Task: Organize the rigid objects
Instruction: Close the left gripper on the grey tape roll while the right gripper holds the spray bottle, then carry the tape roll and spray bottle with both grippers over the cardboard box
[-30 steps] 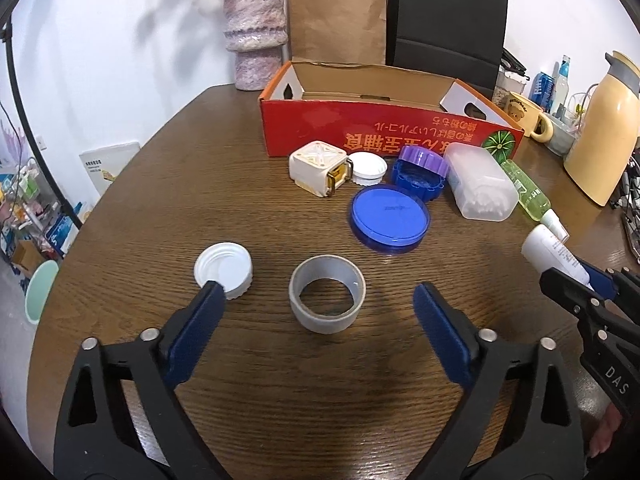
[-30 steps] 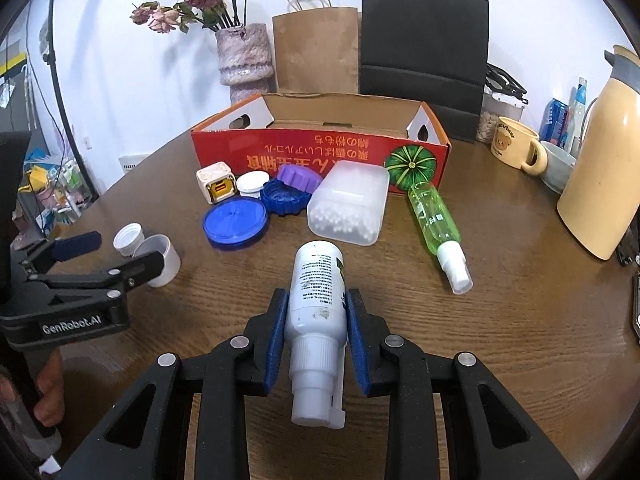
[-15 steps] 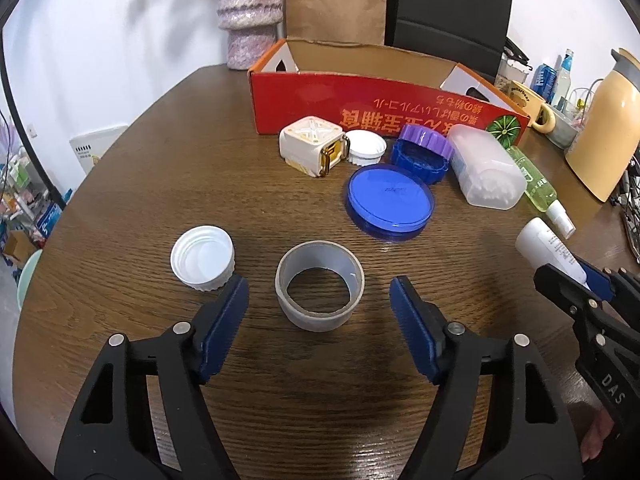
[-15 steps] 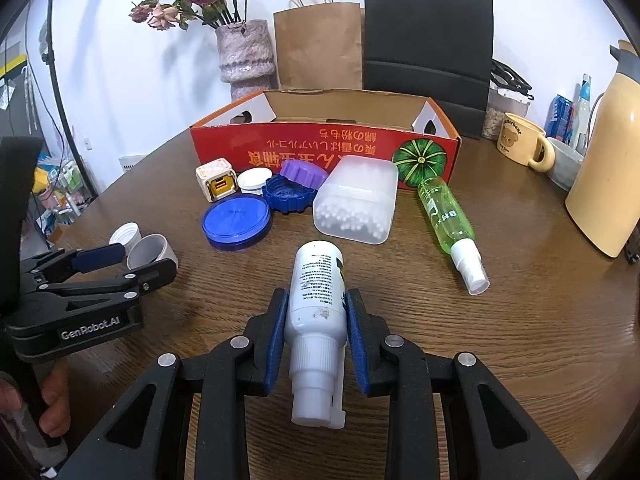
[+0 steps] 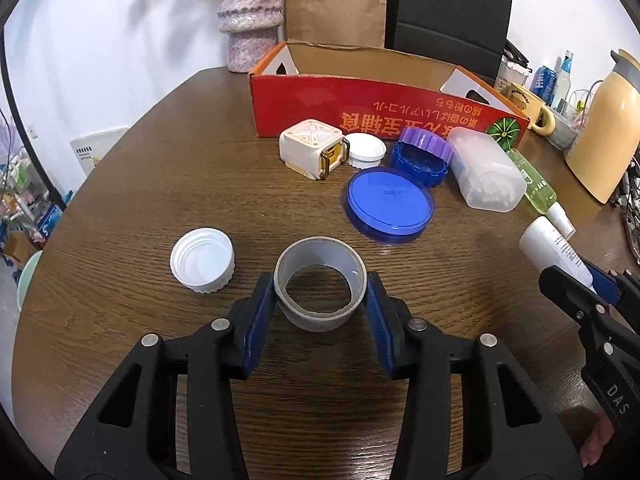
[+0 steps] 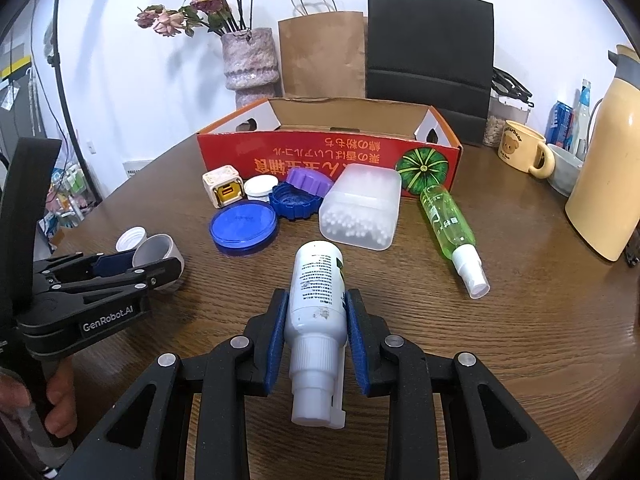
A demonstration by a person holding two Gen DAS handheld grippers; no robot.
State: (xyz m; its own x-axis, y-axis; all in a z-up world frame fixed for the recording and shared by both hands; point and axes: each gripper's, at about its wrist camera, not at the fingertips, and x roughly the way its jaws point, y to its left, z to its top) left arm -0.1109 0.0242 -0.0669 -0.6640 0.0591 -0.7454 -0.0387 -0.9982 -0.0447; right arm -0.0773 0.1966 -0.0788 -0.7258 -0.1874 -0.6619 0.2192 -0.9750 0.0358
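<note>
A grey tape roll (image 5: 320,322) lies flat on the brown round table (image 5: 160,184). My left gripper (image 5: 320,280) straddles it, jaws closing, and both blue pads touch its sides. In the right wrist view the roll (image 6: 158,250) shows between the left gripper's (image 6: 134,266) fingers. My right gripper (image 6: 317,296) is shut on a white bottle (image 6: 318,276), cap end toward the camera, held just over the table. From the left wrist view that bottle (image 5: 548,244) and the right gripper (image 5: 580,280) are at the right edge. An open red cardboard box (image 6: 320,152) stands behind.
A white cap (image 5: 202,260) lies left of the roll. Before the box sit a blue round lid (image 5: 390,204), a cream cube (image 5: 310,148), a clear cotton-swab box (image 6: 360,212) and a green spray bottle (image 6: 450,220). A yellow thermos (image 6: 604,168) and mug (image 6: 520,152) stand at right.
The left gripper's jaws have come together from wide apart onto the tape roll, and the gripper edged forward around it. The right gripper has kept still with the bottle.
</note>
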